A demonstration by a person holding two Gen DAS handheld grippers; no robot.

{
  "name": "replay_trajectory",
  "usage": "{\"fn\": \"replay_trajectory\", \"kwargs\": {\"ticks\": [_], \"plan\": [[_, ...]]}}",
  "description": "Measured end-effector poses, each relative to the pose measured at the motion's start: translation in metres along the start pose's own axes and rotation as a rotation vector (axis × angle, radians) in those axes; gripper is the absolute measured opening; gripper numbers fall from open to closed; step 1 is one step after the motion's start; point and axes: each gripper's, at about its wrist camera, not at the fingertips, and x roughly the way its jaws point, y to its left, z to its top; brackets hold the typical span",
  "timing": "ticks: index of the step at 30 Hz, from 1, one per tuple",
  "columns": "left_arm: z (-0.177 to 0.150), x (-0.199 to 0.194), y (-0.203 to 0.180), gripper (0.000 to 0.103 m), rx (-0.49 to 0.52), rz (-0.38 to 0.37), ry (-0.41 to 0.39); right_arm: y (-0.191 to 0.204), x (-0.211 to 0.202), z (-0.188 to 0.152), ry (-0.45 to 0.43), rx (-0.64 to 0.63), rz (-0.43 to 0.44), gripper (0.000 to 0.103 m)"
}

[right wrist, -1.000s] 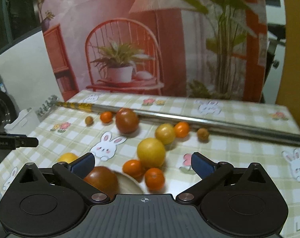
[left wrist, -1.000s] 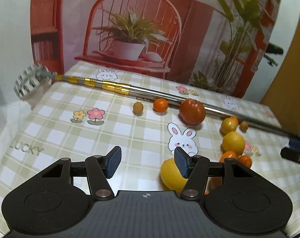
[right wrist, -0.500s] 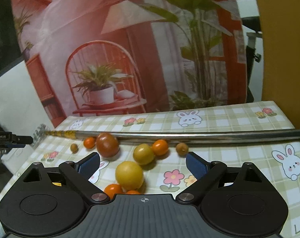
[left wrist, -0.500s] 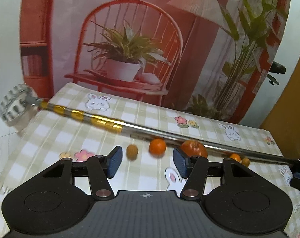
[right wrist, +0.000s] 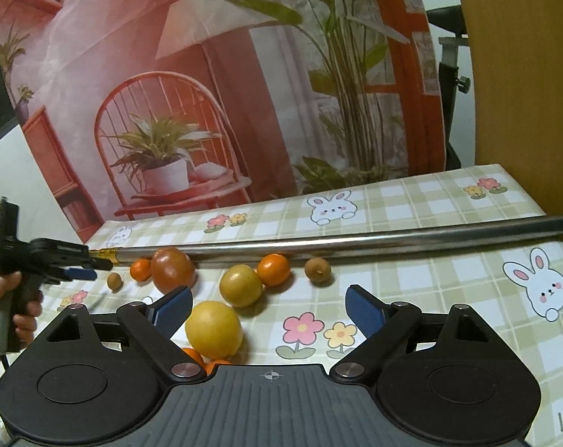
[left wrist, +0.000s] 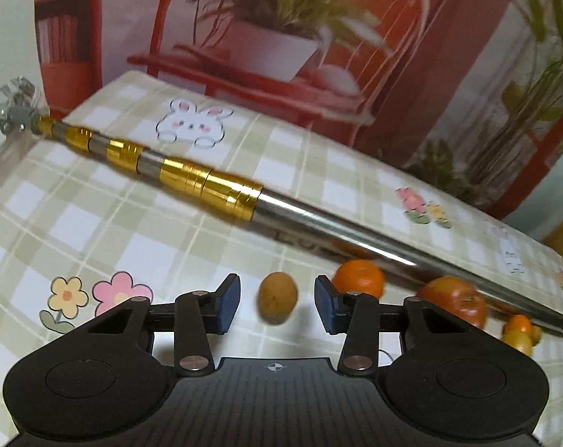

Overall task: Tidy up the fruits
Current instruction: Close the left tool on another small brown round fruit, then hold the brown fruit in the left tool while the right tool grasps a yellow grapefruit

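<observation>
Left gripper (left wrist: 277,303) jaws have just been closing, pads flanking but clear of the small round tan-brown fruit (left wrist: 277,302) on the checked tablecloth (left wrist: 95,219); centre it, squeeze gently; right gripper (right wrist: 268,307) gapes wide, holding nothing.

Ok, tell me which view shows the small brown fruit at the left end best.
Left wrist view: the small brown fruit sits large between the left claw's open pads. Right wrist view shows it tiny and far off, beside the claw.

Both the left gripper (left wrist: 277,303) and right gripper (right wrist: 268,307) are matte black, with blue-padded jaws, silver pivot screws and ribbed bases
</observation>
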Motion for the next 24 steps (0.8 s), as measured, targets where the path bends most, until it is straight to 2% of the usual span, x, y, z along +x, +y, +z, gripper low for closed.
{"fn": "replay_trajectory", "kwargs": {"ticks": [4, 6, 13, 20, 24], "plan": [[0.0, 0.006, 0.001, 0.039, -0.003, -0.002, 0.005, -0.004, 0.006, -0.001, 0.015, 0.011, 0.002, 0.088], [0.001, 0.007, 0.0, 0.026, 0.015, 0.001, 0.008, -0.005, 0.008, -0.002, 0.022, 0.015, 0.005, 0.088], [-0.005, -0.004, -0.014, 0.025, 0.095, 0.006, 0.002, -0.004, 0.015, -0.004, 0.047, 0.016, 0.021, 0.088], [-0.031, -0.059, -0.029, 0.026, 0.227, -0.08, -0.041, 0.001, 0.031, -0.006, 0.1, 0.006, 0.073, 0.086], [-0.052, -0.092, -0.037, 0.026, 0.282, -0.141, -0.073, 0.009, 0.051, -0.005, 0.144, -0.002, 0.118, 0.08]]}}
